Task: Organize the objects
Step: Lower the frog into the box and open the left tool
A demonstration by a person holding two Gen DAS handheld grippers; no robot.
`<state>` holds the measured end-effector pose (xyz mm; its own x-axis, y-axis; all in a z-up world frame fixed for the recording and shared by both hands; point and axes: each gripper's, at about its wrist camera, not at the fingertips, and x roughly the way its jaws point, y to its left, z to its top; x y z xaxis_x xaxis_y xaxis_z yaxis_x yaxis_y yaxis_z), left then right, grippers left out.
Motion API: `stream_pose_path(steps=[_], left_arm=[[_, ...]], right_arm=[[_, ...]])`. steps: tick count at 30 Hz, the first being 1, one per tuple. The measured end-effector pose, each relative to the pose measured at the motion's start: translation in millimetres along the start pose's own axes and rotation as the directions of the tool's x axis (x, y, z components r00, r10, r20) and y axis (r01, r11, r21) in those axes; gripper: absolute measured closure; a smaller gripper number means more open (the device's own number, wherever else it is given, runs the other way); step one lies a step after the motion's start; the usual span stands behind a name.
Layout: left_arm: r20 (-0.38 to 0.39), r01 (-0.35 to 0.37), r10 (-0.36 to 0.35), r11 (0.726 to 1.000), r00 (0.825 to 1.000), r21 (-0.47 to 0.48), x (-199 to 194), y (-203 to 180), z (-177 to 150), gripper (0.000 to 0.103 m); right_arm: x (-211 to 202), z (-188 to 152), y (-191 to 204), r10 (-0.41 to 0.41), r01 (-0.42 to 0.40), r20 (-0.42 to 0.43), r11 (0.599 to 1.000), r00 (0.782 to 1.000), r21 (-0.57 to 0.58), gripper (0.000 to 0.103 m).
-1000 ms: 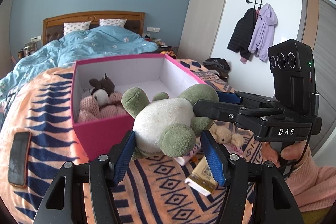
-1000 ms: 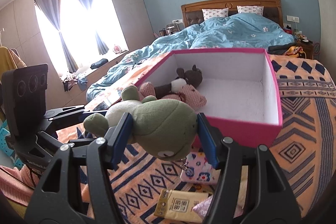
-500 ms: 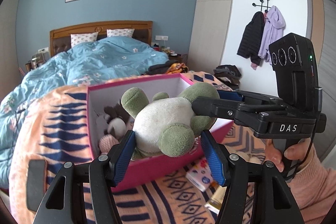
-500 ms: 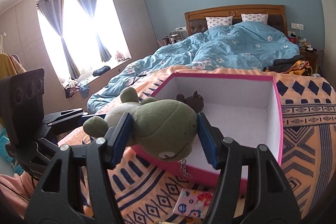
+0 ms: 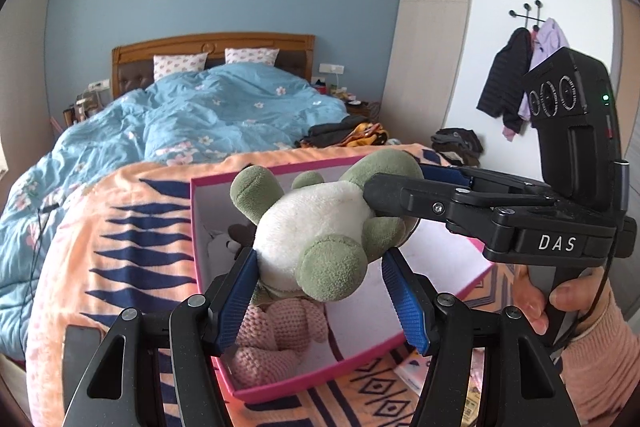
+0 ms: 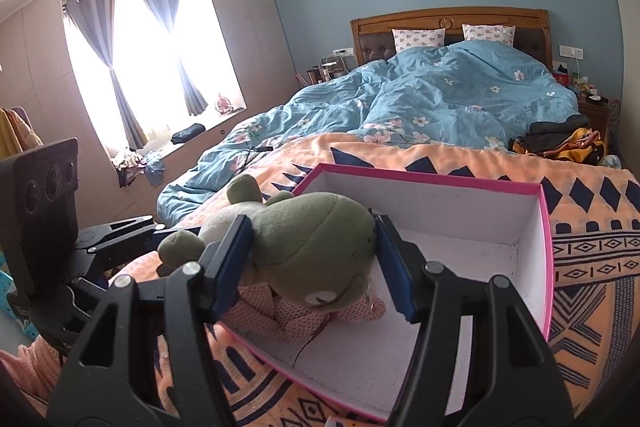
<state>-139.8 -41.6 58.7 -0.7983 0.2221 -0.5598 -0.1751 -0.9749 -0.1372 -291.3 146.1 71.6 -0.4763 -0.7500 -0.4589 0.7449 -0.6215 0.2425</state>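
Observation:
A green and white plush frog (image 5: 316, 227) hangs above the open pink box (image 5: 280, 389). My right gripper (image 6: 314, 271) is shut on the frog's head (image 6: 316, 247); in the left wrist view its fingers (image 5: 400, 193) come in from the right. My left gripper (image 5: 326, 297) stands open around the frog's body, its left pad touching and its right pad apart. A pink knitted toy (image 5: 276, 335) and a dark and white plush (image 5: 228, 241) lie in the box under the frog; the knitted toy also shows in the right wrist view (image 6: 280, 311).
The box sits on an orange and navy patterned blanket (image 6: 592, 251) on the bed. A dark phone (image 5: 82, 351) lies on the blanket left of the box. Small packets (image 5: 412, 371) lie by the box's near right corner. A blue duvet (image 5: 200, 115) covers the far bed.
Both grippers have carried the frog forward from in front of the box to above its inside. The box now lies under the frog.

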Motion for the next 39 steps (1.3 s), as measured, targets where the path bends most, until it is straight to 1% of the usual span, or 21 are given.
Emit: stream_pose_path(steps=[3, 6, 11, 14, 16, 18, 20, 23, 25, 29, 36, 39], left_arm=[[-0.026, -0.022, 0.022, 1.0, 0.999, -0.01, 12.8, 6.8, -1.5, 0.038], [-0.053, -0.048, 0.047, 0.999, 0.997, -0.023, 24.5, 15.1, -3.4, 0.038], [-0.096, -0.103, 0.098, 0.994, 0.991, -0.047, 40.2, 28.1, -7.1, 0.038], [-0.113, -0.139, 0.134, 0.99, 0.984, -0.035, 46.2, 28.5, -10.0, 0.038], [-0.112, -0.166, 0.163, 0.986, 0.98, -0.018, 47.0, 26.4, -11.1, 0.038], [-0.109, -0.175, 0.173, 0.985, 0.979, -0.005, 46.2, 23.5, -11.9, 0.038], [-0.104, -0.184, 0.184, 0.983, 0.977, 0.009, 45.3, 20.6, -13.4, 0.038], [-0.101, -0.194, 0.195, 0.981, 0.976, 0.021, 44.5, 19.0, -14.6, 0.038], [-0.096, -0.198, 0.199, 0.98, 0.975, 0.019, 42.8, 18.6, -15.2, 0.038], [-0.073, -0.201, 0.201, 0.98, 0.977, 0.002, 36.9, 19.4, -15.8, 0.038], [-0.017, -0.183, 0.183, 0.982, 0.983, -0.038, 14.7, 19.7, -22.1, 0.026], [0.027, -0.164, 0.166, 0.985, 0.986, -0.044, -1.1, 14.0, -26.3, 0.02]], right_arm=[[14.2, 2.0, -1.2, -0.011, 0.011, -0.026, 1.0, 1.0, -0.006, 0.038], [32.2, 4.1, -6.6, -0.004, 0.004, -0.071, 1.0, 0.998, 0.005, 0.038], [59.5, 8.3, -11.2, -0.003, 0.005, -0.129, 1.0, 0.992, 0.019, 0.038], [79.0, 9.4, -9.9, -0.027, 0.03, -0.185, 0.999, 0.982, 0.016, 0.038], [91.7, 7.5, -7.2, -0.05, 0.053, -0.233, 0.999, 0.971, 0.004, 0.038], [97.7, 4.2, -5.8, -0.074, 0.076, -0.255, 0.997, 0.964, -0.002, 0.038], [97.6, 1.1, -7.7, -0.063, 0.067, -0.258, 0.998, 0.964, 0.009, 0.036], [92.1, -3.9, -13.1, -0.067, 0.074, -0.255, 0.997, 0.965, 0.017, 0.036], [86.7, -5.8, -16.1, -0.074, 0.082, -0.25, 0.996, 0.966, 0.023, 0.036], [76.6, -10.4, -22.0, -0.063, 0.076, -0.245, 0.996, 0.968, 0.045, 0.036], [49.5, -21.1, -22.4, -0.018, 0.035, -0.196, 0.996, 0.981, 0.082, 0.036], [33.4, -26.0, -20.0, -0.004, 0.018, -0.166, 0.996, 0.986, 0.086, 0.036]])
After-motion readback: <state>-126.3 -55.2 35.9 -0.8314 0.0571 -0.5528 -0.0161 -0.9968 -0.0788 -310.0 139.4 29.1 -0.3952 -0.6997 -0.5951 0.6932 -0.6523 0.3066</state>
